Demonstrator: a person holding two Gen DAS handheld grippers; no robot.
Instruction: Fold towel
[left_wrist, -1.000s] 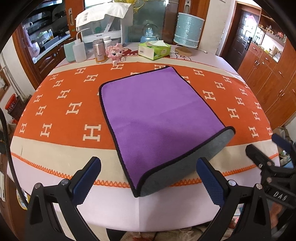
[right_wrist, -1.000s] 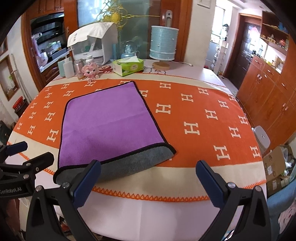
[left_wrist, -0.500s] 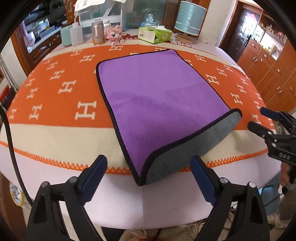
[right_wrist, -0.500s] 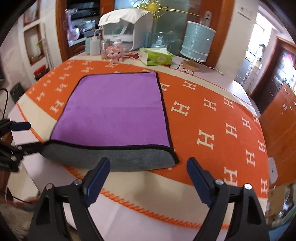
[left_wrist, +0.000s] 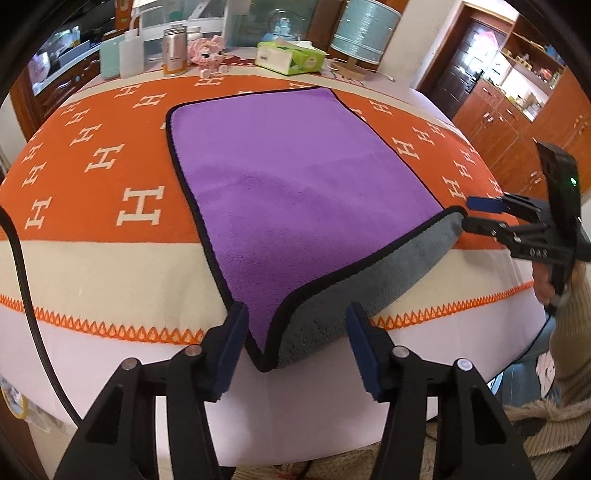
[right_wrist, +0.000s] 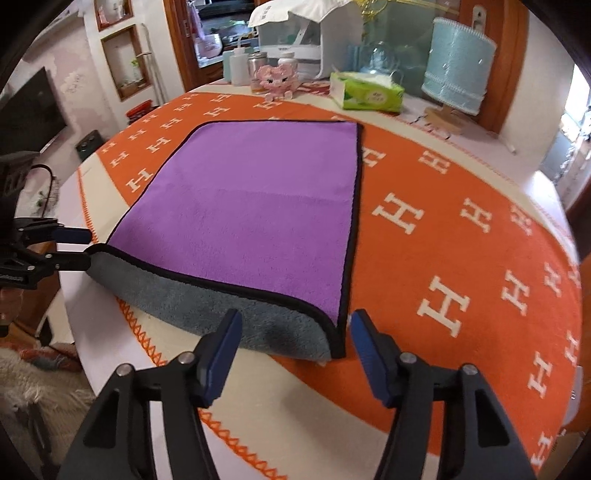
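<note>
A purple towel (left_wrist: 295, 184) with black trim and a grey underside lies folded once on the orange-and-cream tablecloth (left_wrist: 92, 173), its grey fold edge toward me. My left gripper (left_wrist: 295, 343) is open, its jaws either side of the towel's near left corner. My right gripper (right_wrist: 295, 343) is open, its jaws either side of the near right corner (right_wrist: 332, 332). The right gripper (left_wrist: 469, 214) also shows in the left wrist view at the fold's right end. The left gripper (right_wrist: 83, 247) shows in the right wrist view at the fold's left end. Neither holds the towel.
At the table's far edge stand a green tissue box (left_wrist: 290, 57), a pale blue lamp (left_wrist: 364, 33), bottles (left_wrist: 131, 53), a metal can (left_wrist: 174, 50) and a pink toy (left_wrist: 208, 55). A black cable (left_wrist: 22, 277) hangs at the left. Wooden cabinets (left_wrist: 517, 122) stand at the right.
Both grippers have moved in to the towel's near corners and their jaws have narrowed around them. The towel has not moved.
</note>
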